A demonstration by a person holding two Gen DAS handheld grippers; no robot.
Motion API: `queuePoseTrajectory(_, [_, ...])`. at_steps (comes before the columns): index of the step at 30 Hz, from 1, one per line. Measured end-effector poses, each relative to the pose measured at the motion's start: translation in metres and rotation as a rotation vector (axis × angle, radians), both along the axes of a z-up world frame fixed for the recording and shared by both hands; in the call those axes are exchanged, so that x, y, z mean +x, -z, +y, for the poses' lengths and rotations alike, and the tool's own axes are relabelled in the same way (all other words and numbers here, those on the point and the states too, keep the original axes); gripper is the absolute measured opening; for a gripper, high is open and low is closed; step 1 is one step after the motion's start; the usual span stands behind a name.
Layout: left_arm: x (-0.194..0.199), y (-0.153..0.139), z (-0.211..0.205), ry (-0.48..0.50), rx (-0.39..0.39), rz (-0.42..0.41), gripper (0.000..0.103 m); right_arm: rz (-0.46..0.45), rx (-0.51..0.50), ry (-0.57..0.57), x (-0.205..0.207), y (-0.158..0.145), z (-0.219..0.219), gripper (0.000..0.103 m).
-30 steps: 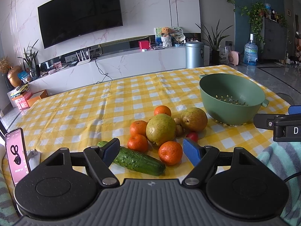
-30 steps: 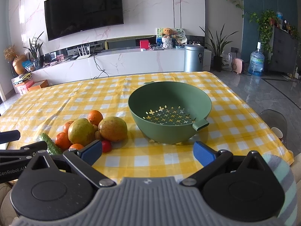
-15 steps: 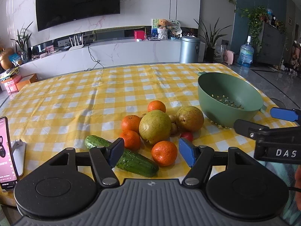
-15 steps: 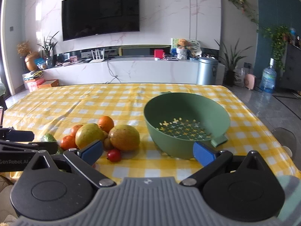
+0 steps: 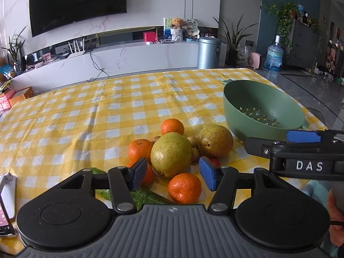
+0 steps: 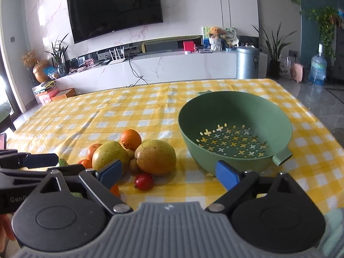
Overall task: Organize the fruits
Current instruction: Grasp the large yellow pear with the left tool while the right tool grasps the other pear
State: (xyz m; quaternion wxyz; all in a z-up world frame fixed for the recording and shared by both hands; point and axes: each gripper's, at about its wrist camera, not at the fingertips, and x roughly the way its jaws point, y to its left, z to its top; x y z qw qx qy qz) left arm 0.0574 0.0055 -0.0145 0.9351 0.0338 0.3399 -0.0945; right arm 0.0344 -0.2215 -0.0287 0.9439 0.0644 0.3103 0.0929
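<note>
Where fruits (image 5: 172, 154) cluster, oranges (bright) (image 5: 184, 188), greenish pears (image 6: 155, 158)

Daylight scene, bright and even. Left wrist view sharp; right wrist view slightly soft, motion blur toward the edges. Strong fisheye bending of walls at both frames' borders. Glare patch on the TV (image 6: 116, 10) wall far beyond the fingers. Soft shadows under the fruit pile (image 5: 172, 154) and colander (image 6: 234, 131) just ahead of the fingers (image 5: 207, 173).
</note>
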Motion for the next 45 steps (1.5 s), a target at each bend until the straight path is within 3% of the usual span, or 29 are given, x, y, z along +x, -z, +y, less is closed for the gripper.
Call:
queuePoseTrajectory(6, [0.009,0.015,-0.003,0.055,0.042,-0.022,0.066,0.054,0.103,0.02,0.018,0.01,-0.006,0.083])
queuePoseTrajectory(11, [0.018,0.028,-0.004,0.085,0.052,-0.009,0.073,0.065,0.153,0.015,0.03,0.019,-0.007,0.083])
queuePoseTrajectory(18, [0.034,0.039,-0.005,0.086,0.055,0.029,0.075,0.106,0.258,0.013,0.047,0.034,-0.01,0.084])
queuePoseTrajectory(23, [0.041,0.041,-0.009,0.104,0.086,0.013,0.077,0.141,0.333,0.025,0.06,0.045,-0.008,0.088])
queuePoseTrajectory(28, [0.047,0.046,-0.016,0.133,0.16,0.0,0.077,0.165,0.37,0.055,0.07,0.055,-0.007,0.088])
queuePoseTrajectory(34, [0.056,0.05,-0.017,0.142,0.155,0.002,0.081,0.185,0.389,0.06,0.082,0.064,-0.006,0.088])
queuePoseTrajectory(41, [0.062,0.055,-0.017,0.151,0.155,0.011,0.082,0.205,0.403,0.039,0.087,0.071,-0.003,0.08])
queuePoseTrajectory(43, [0.062,0.055,-0.018,0.156,0.161,0.009,0.082,0.202,0.401,0.032,0.088,0.072,-0.002,0.071])
queuePoseTrajectory(45, [0.062,0.055,-0.019,0.159,0.163,0.012,0.08,0.207,0.416,0.026,0.088,0.073,-0.003,0.069])
